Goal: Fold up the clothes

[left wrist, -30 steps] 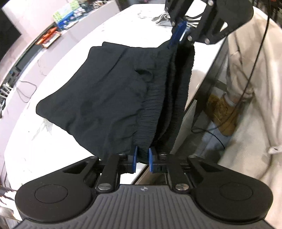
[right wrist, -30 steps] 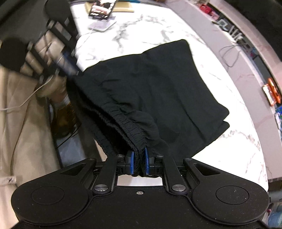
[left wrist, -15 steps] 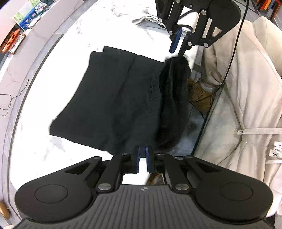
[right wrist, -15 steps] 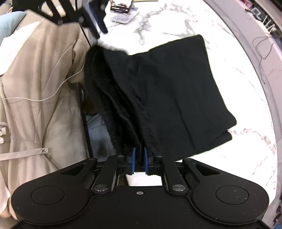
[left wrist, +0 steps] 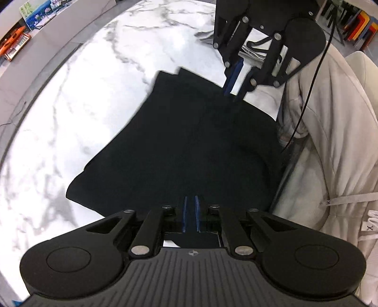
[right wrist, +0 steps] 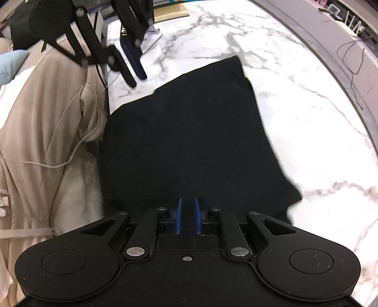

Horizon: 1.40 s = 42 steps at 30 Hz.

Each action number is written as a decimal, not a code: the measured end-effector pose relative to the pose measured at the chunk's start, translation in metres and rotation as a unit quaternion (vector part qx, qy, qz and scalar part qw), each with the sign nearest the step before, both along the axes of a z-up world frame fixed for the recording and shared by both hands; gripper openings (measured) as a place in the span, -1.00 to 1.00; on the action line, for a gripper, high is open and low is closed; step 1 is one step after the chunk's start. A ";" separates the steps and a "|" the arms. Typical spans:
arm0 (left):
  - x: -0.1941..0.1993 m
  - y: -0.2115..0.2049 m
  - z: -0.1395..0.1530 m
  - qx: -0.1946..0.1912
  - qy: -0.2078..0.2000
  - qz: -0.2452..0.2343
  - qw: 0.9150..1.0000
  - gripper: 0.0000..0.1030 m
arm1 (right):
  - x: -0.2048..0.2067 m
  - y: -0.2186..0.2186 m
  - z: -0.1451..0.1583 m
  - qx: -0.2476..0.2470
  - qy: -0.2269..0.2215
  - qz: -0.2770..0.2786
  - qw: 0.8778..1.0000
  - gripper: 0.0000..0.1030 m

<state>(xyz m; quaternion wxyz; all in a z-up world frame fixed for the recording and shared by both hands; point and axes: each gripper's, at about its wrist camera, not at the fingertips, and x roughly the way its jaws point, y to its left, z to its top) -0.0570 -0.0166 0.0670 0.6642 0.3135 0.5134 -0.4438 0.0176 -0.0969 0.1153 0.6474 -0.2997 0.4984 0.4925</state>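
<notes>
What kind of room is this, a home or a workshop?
Probably a lab or office space set up for a chore, not a plain home. A black garment lies on a white marble-look table, while cables and boxed clutter line the grey ledge beside it.

I see a white marble table (left wrist: 78, 99) with grey veins, and a person's beige coat (left wrist: 335, 146) at its edge. A thin white cable (right wrist: 47, 163) crosses the coat. 1 black cable (right wrist: 352, 59) lies on the grey ledge (right wrist: 330, 35) beyond.
</notes>
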 end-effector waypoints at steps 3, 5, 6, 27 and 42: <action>-0.004 0.003 -0.026 -0.026 -0.009 0.044 0.999 -0.88 | -0.009 -0.004 -0.020 -0.005 -0.020 -0.041 0.999 -0.55; -0.002 0.003 -0.054 -0.036 0.010 0.087 0.995 -0.88 | -0.007 -0.005 -0.044 -0.020 -0.009 -0.088 0.996 -0.55; -0.004 0.002 -0.072 -0.025 0.005 0.104 0.994 -0.88 | -0.010 -0.006 -0.053 -0.021 -0.002 -0.096 0.995 -0.56; -0.051 -0.005 -0.094 -0.072 -0.042 0.155 0.984 -0.85 | -0.083 0.003 -0.063 0.066 0.005 -0.105 0.992 -0.45; -0.132 0.000 -0.109 -0.065 -0.048 0.131 0.988 -0.68 | -0.169 0.050 -0.187 0.012 0.035 -0.094 0.995 -0.01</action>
